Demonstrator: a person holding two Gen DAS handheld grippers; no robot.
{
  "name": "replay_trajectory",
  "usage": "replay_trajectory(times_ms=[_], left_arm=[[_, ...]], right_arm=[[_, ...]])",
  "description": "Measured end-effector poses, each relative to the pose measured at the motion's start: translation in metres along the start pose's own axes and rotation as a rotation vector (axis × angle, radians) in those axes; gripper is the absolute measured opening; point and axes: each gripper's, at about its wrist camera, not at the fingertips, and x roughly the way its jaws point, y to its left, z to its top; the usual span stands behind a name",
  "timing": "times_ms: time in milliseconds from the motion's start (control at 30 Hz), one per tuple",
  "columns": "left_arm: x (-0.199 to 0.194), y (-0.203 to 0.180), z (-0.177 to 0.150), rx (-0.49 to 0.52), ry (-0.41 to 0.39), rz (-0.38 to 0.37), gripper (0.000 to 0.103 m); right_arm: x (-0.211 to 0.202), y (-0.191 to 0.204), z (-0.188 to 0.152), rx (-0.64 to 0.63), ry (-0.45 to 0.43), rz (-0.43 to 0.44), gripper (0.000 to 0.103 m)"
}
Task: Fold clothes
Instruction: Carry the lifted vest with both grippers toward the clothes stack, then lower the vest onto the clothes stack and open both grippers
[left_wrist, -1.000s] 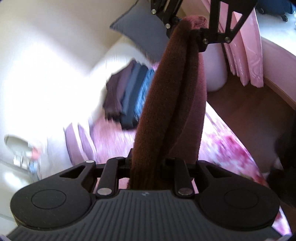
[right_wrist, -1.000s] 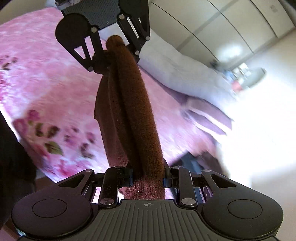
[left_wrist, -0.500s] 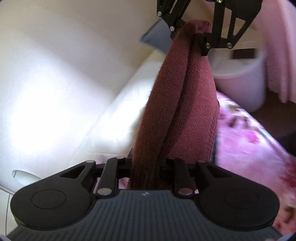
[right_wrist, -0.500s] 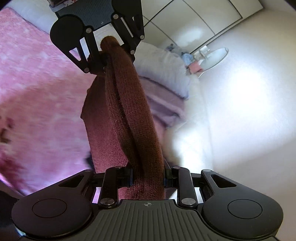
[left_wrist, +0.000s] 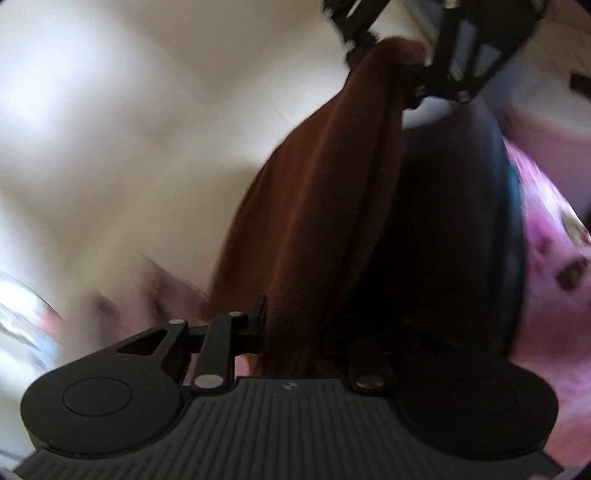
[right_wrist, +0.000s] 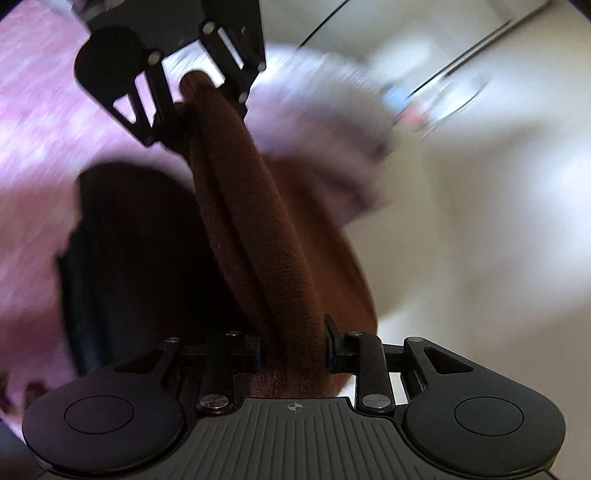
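Note:
A folded maroon knit garment (left_wrist: 314, 206) hangs stretched between both grippers. My left gripper (left_wrist: 295, 332) is shut on one end of it. At the top of the left wrist view the right gripper (left_wrist: 417, 70) clamps the other end. In the right wrist view the same maroon garment (right_wrist: 258, 236) runs from my right gripper (right_wrist: 293, 354), shut on it, up to the left gripper (right_wrist: 199, 85). Directly below the garment lies a stack of dark folded clothes (right_wrist: 122, 266), seen also as dark folded clothes (left_wrist: 454, 236) in the left wrist view. Both views are motion-blurred.
A pink floral bedspread (left_wrist: 546, 280) covers the bed under the stack. A pale lilac pillow or blanket (right_wrist: 325, 122) lies beyond. A cream wall (left_wrist: 110, 129) fills the left side. A white round bin (left_wrist: 543, 107) stands at the far right.
Both grippers have swung and dropped with the maroon garment, bringing it low over the dark folded stack. The bedspread and stack now loom much closer. The grips have not altered.

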Motion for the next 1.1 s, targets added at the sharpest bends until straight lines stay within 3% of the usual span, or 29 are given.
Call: replay_trajectory(times_ms=[33,100,167,233,333,400,467,567,700,800,967,1100], left_arm=[[0.016,-0.014,-0.005,0.005,0.039,-0.038,0.028],[0.019,-0.028,-0.009,0.028,0.036,0.003,0.028],[0.015,-0.028,-0.01,0.011,0.026,0.036,0.031],[0.017,-0.026,-0.01,0.009,0.03,0.04,0.042],[0.021,-0.023,-0.01,0.008,0.04,0.04,0.041],[0.023,-0.02,-0.009,0.008,0.047,0.039,0.032],[0.026,-0.018,-0.009,0.008,0.054,0.039,0.029],[0.029,-0.015,-0.009,0.008,0.064,0.039,0.029],[0.035,-0.015,-0.012,0.025,0.085,0.043,0.029],[0.022,-0.028,-0.019,0.023,0.108,0.065,0.029],[-0.004,-0.042,-0.023,-0.125,0.134,0.073,0.029],[-0.03,-0.038,-0.028,-0.314,0.127,0.041,0.036]], right_arm=[[0.017,0.016,-0.011,-0.022,0.042,0.062,0.03],[0.02,0.04,-0.022,-0.098,0.026,0.037,0.035],[0.008,0.039,-0.025,-0.099,0.001,0.016,0.038],[0.004,0.025,-0.026,-0.074,0.003,0.023,0.044],[0.0,0.015,-0.026,-0.07,0.003,0.031,0.045],[0.001,0.013,-0.025,-0.064,0.003,0.044,0.045],[0.01,0.014,-0.024,-0.063,0.001,0.049,0.035],[0.02,0.02,-0.029,-0.054,0.006,0.022,0.032],[0.029,0.04,-0.043,-0.073,0.04,0.02,0.032],[0.033,0.056,-0.044,-0.117,0.042,-0.038,0.038],[0.025,0.059,-0.051,-0.053,0.118,-0.121,0.046],[0.007,0.061,-0.058,0.119,0.183,-0.156,0.049]])
